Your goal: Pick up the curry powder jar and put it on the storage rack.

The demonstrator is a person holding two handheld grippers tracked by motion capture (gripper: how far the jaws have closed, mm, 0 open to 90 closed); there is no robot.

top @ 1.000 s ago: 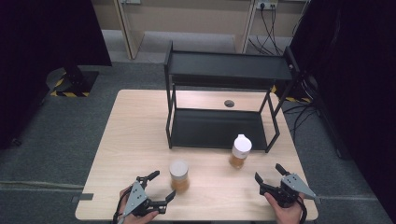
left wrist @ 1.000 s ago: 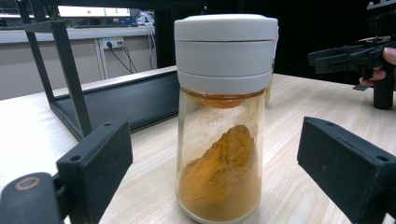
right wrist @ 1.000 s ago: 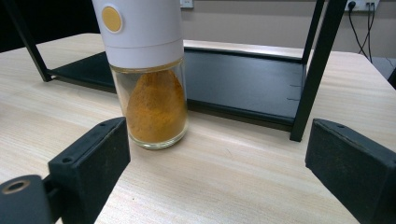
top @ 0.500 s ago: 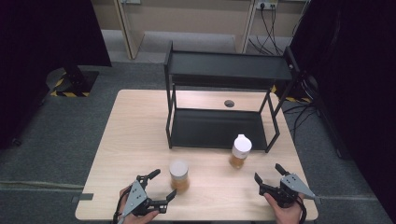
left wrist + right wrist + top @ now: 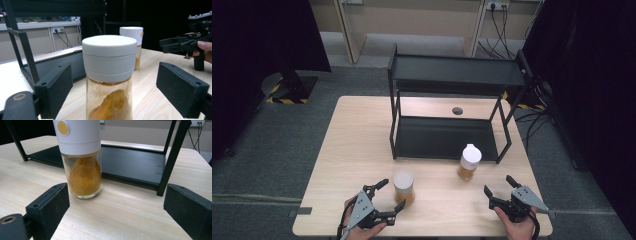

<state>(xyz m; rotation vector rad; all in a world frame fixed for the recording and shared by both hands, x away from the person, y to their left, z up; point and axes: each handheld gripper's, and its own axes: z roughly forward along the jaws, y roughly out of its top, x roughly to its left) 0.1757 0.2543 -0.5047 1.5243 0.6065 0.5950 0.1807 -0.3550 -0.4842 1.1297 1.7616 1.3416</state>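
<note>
Left gripper (image 5: 386, 198) low on desk (image 5: 357, 150), jaws closing around jar (image 5: 403, 187) (untouched, base cut off); right gripper (image 5: 498, 191) open, empty.

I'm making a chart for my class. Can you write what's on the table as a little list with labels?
Table: light wood table
Rack: black two-level metal shelf, at the table's back
Near jar: glass spice jar with flat white lid, orange powder inside
Far jar: spice jar with tall white cap, beside the shelf
Left gripper: jaws either side of the near jar, not pressing, just been closing
Right gripper: open, holds nothing
</note>
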